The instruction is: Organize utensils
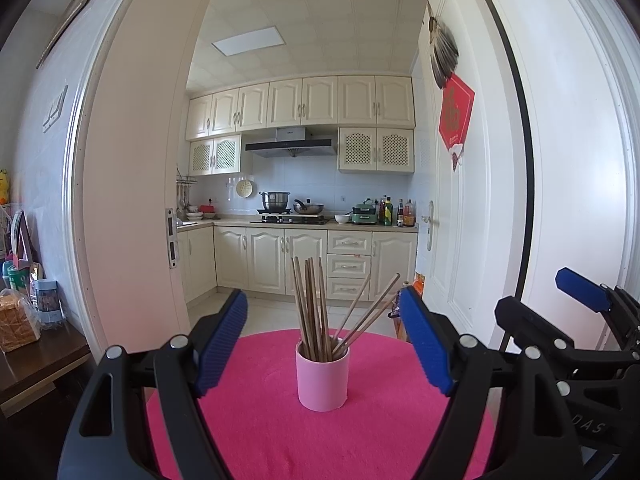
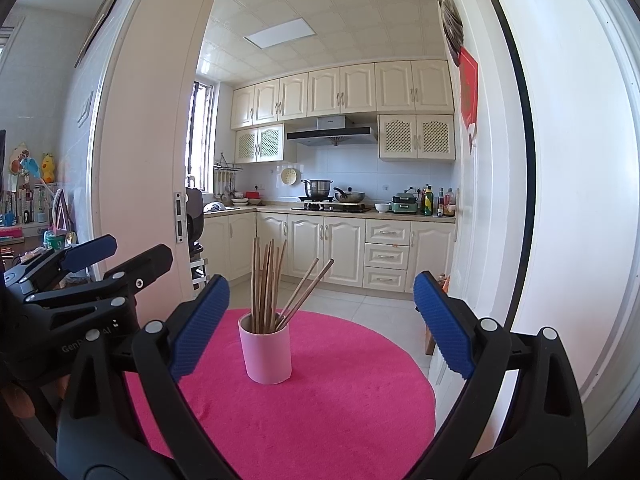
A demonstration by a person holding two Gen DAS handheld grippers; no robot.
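A pale pink cup [image 1: 322,376] stands upright on a round table with a bright pink cloth [image 1: 260,432]. Several brown wooden chopsticks [image 1: 314,308] stand in it; most are upright, a few lean right. My left gripper [image 1: 324,344] is open and empty, its blue pads either side of the cup but nearer the camera. In the right wrist view the cup [image 2: 266,354] and chopsticks [image 2: 266,284] sit left of centre on the cloth [image 2: 320,400]. My right gripper [image 2: 320,328] is open and empty. Each gripper shows at the other view's edge.
A dark side table [image 1: 36,360] with bread and jars stands at the left. A white door [image 1: 560,160] is close on the right. A kitchen with cream cabinets [image 1: 312,260] lies beyond the doorway.
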